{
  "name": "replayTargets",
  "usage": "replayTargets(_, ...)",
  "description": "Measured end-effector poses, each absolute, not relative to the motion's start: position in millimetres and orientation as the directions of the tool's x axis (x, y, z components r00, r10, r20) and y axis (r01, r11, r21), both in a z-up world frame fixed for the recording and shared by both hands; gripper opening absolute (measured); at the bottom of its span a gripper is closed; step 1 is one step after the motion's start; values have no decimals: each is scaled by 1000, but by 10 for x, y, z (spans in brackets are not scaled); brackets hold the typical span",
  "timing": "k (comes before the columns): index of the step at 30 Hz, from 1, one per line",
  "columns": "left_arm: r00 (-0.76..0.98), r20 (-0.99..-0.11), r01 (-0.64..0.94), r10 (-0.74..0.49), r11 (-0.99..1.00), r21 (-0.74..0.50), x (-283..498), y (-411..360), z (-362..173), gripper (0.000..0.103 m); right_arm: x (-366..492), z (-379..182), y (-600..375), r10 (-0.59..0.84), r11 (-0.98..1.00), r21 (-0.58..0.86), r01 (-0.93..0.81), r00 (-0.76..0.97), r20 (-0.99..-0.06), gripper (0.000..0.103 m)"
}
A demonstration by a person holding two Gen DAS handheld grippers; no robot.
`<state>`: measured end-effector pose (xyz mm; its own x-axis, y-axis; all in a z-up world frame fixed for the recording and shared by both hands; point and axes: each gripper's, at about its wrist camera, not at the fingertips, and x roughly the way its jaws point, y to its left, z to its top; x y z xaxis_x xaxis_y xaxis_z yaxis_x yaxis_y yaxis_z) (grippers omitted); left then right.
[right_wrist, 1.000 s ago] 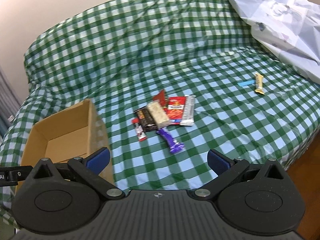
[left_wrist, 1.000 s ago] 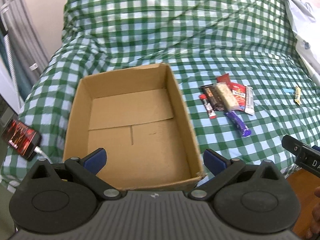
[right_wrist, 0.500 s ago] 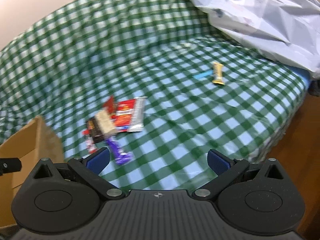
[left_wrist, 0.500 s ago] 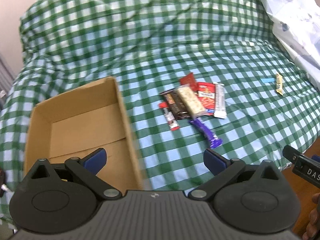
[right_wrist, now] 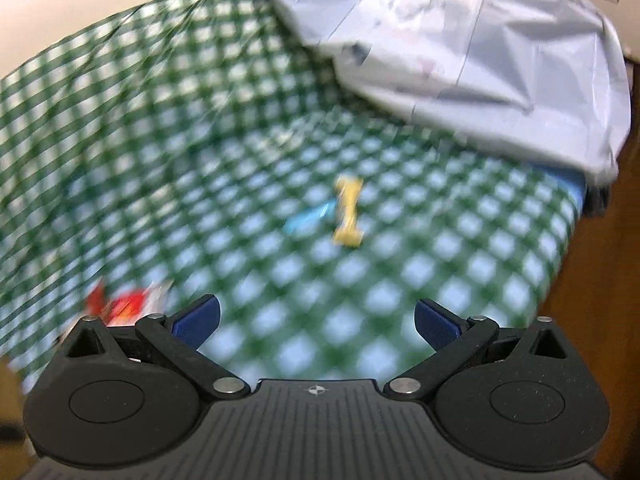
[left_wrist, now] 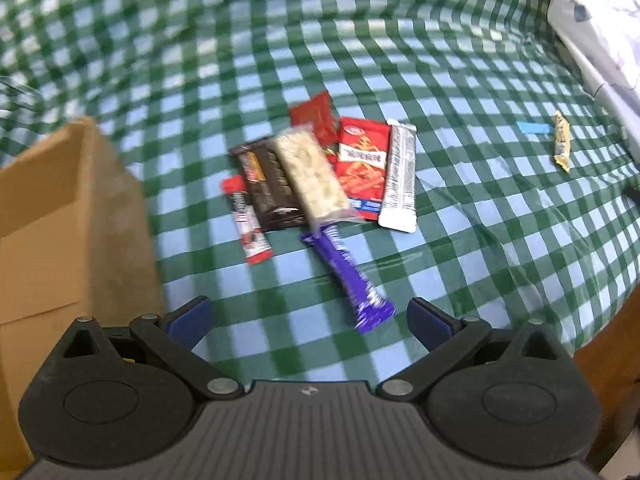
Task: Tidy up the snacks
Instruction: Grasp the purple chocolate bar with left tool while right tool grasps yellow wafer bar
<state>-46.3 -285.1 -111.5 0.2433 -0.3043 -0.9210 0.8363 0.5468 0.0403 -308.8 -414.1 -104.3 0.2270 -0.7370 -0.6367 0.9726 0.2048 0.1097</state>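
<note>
Both grippers have swung rightward off the box toward the snacks on the bed.

Left gripper (left_wrist: 308,316), jaws spread and empty, now faces the snack pile (left_wrist: 320,172); the purple bar (left_wrist: 346,278) lies nearest, just ahead between its fingers, long axis running away and slightly left. The cardboard box (left_wrist: 60,232) sits at its left. Right gripper (right_wrist: 316,316), also spread and empty, points at the lone yellow bar (right_wrist: 349,210), well apart from the pile, so that one looks to be its pick.
</note>
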Motion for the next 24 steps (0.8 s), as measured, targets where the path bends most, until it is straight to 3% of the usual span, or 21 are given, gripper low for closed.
replayTargets(5,138,-960,814,-244,580,-30,-355,-3198,-1578,103,-2989,-1502,-5270,-718,207,109,972,226,-658,103)
replayTargets(14,139,-983,788,-117,614,39,-151,-3553,-2307,103,-2727,-2394,-6404,-632,65,28,997,63,-772,103)
replayTargets(19,163,-975,784,-148,619,37,-159,-3558,-2298,103,-2583,-2535,-6439,-709,117,-48,992,49,-703,102)
replayTargets(20,164,-976,778,-147,628,36,-154,-3541,-2286,97,-2579,-2540,-6447,-711,120,-47,992,52,-702,101)
replayTargets(21,168,-974,765,-151,643,33,-155,-3519,-2251,92,-2574,-2535,-6431,-717,139,-43,989,71,-693,90)
replayTargets(22,174,-972,756,-159,654,29,-172,-3504,-2175,70,-2565,-2497,-6354,-728,171,-42,984,97,-679,79)
replayTargets(23,178,-969,754,-173,657,21,-187,-3479,-2109,34,-2550,-2478,-6324,-732,193,-49,980,110,-673,54)
replayTargets(24,167,-969,758,-180,652,9,-198,-3472,-2058,14,-2536,-2459,-6313,-729,204,-58,977,112,-675,30)
